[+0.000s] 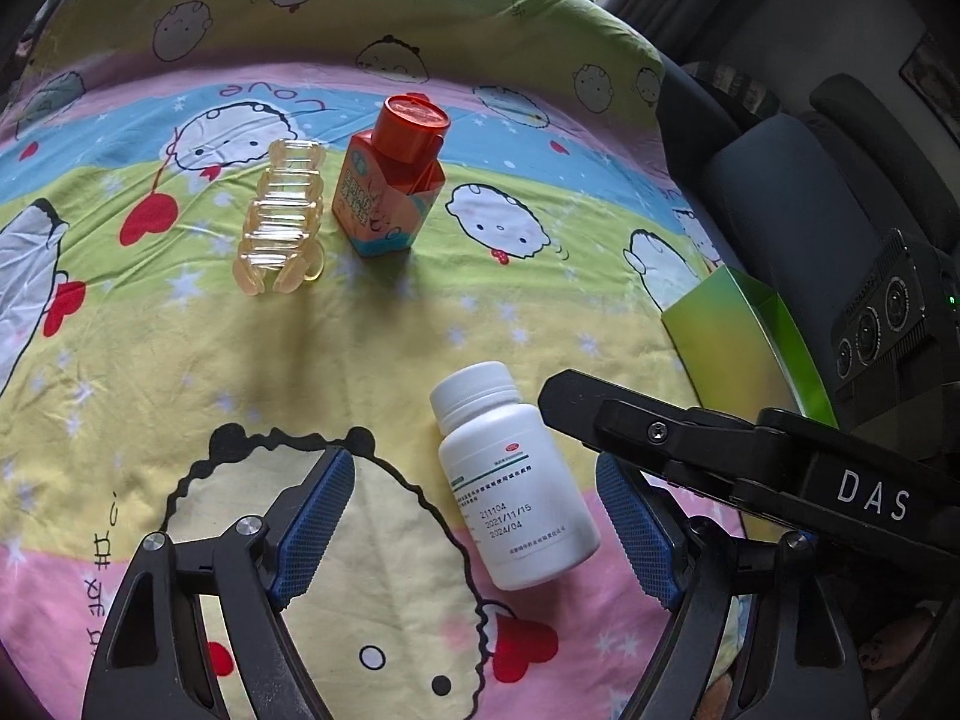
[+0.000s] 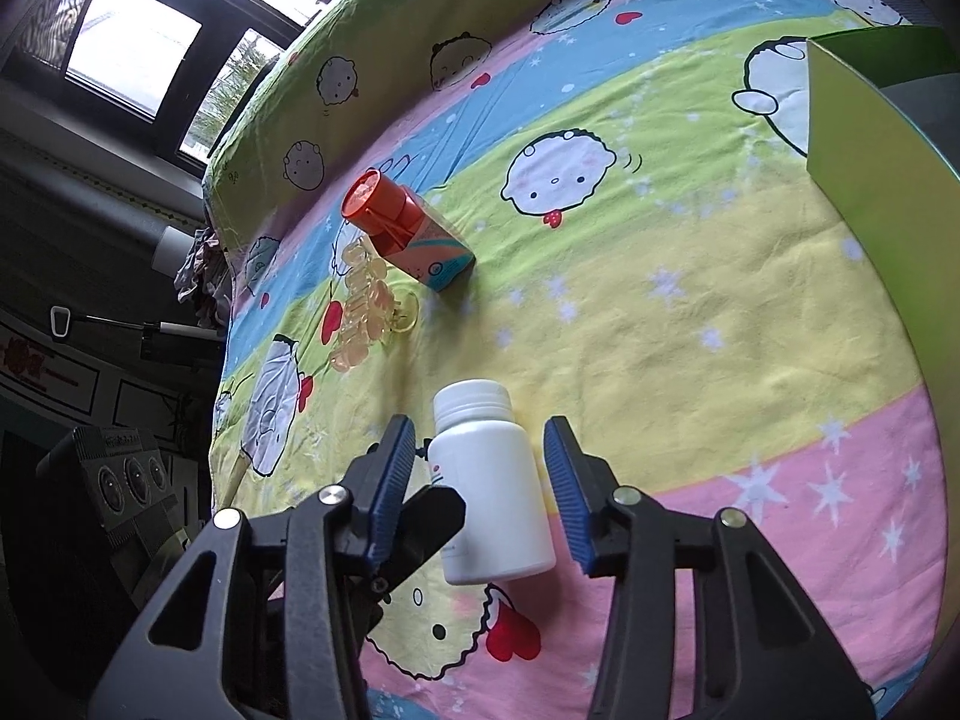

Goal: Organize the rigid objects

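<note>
A white bottle [image 2: 492, 486] lies on the bed [image 2: 690, 312]. The right tongs [image 2: 480, 486] straddle it, pads not touching. The left tongs [image 1: 474, 528] gape wide beside it, holding nothing.

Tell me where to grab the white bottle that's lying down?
Probably around its smooth round body, below the cap. The white bottle lies flat on the bedsheet, so come from above, one pad on each long side. The right hand-held gripper already straddles it that way.
</note>
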The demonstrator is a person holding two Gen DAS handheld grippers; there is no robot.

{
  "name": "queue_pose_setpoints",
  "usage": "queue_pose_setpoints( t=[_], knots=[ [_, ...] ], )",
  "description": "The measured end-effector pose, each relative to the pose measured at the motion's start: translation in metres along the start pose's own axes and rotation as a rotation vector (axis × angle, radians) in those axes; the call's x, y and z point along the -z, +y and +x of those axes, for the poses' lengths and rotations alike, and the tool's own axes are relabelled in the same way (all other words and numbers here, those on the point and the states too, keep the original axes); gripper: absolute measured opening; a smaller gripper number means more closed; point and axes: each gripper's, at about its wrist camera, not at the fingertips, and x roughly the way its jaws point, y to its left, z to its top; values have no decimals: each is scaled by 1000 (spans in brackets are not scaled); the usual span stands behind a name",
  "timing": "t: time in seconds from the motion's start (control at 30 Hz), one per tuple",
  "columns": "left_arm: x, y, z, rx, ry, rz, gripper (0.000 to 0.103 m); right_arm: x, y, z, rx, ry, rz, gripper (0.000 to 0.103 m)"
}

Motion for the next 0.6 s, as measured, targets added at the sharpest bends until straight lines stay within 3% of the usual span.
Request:
queue_pose_setpoints(
  t=[0.3, 0.6],
  knots=[
    [5, -12, 13, 34, 50, 35, 56, 2, -3, 14, 10, 64, -4, 45],
    [7, -15, 13, 22, 43, 58, 55, 1, -7, 24, 5, 90, 5, 46]
  ],
)
